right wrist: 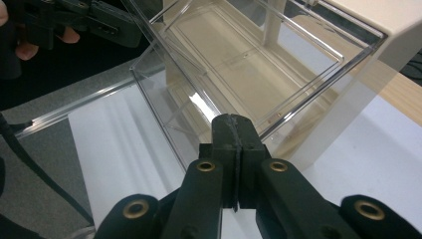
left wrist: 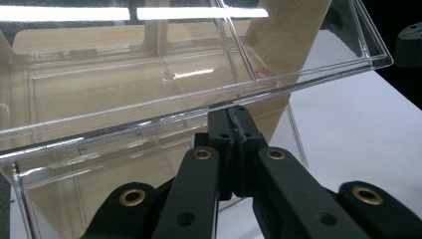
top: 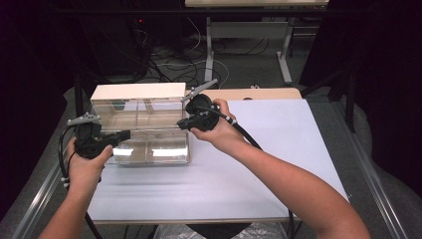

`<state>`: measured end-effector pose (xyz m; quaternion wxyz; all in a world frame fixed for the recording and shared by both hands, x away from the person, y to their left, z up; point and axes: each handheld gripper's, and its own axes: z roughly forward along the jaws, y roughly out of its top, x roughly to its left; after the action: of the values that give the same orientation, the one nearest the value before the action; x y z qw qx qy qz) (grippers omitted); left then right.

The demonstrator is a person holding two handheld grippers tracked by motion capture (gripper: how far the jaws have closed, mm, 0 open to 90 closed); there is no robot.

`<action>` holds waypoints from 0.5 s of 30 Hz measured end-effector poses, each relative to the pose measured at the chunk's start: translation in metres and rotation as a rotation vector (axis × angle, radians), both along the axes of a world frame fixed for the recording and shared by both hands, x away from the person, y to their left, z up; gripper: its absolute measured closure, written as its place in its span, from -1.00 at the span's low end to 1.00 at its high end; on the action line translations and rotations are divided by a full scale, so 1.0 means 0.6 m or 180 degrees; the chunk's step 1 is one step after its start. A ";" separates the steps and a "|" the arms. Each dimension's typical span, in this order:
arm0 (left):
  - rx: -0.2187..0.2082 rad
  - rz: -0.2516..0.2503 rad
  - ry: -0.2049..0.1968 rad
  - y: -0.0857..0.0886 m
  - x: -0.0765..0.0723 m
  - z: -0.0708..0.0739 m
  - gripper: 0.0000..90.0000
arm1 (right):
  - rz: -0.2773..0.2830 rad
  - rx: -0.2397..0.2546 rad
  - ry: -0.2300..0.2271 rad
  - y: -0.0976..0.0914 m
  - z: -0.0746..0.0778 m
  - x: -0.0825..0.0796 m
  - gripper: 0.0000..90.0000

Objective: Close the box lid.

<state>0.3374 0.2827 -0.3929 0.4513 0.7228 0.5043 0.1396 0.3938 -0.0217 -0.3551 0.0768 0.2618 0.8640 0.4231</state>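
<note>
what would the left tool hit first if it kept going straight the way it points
The left tool has its closed jaws right at the rim of the clear plastic box, so it would likely meet that rim first; whether they already touch is unclear.

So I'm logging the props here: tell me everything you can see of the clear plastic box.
The clear box is a rectangular, open-topped bin of transparent hard plastic with a flanged rim and thin inner dividers. It looks empty. It sits on the white table, its far side against a pale wooden block. The left hand-held gripper is shut on its rim at one end, and the right hand-held gripper is shut on the rim at the opposite end. Ceiling lights glare off its walls.
</note>
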 end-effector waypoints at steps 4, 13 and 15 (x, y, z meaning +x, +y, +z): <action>-0.0004 -0.0016 0.0033 0.001 0.002 -0.003 1.00 | -0.0016 -0.0004 0.0015 0.001 -0.002 0.001 1.00; -0.0027 -0.0016 0.0034 0.001 0.004 -0.007 1.00 | -0.0044 -0.0019 0.0023 0.001 -0.008 0.004 1.00; -0.0027 -0.0015 0.0029 0.001 0.004 -0.008 1.00 | -0.0042 -0.0008 0.0024 0.002 -0.008 0.004 1.00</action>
<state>0.3396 0.2831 -0.3975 0.4524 0.7227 0.5052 0.1332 0.3963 -0.0207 -0.3596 0.0767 0.2690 0.8631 0.4205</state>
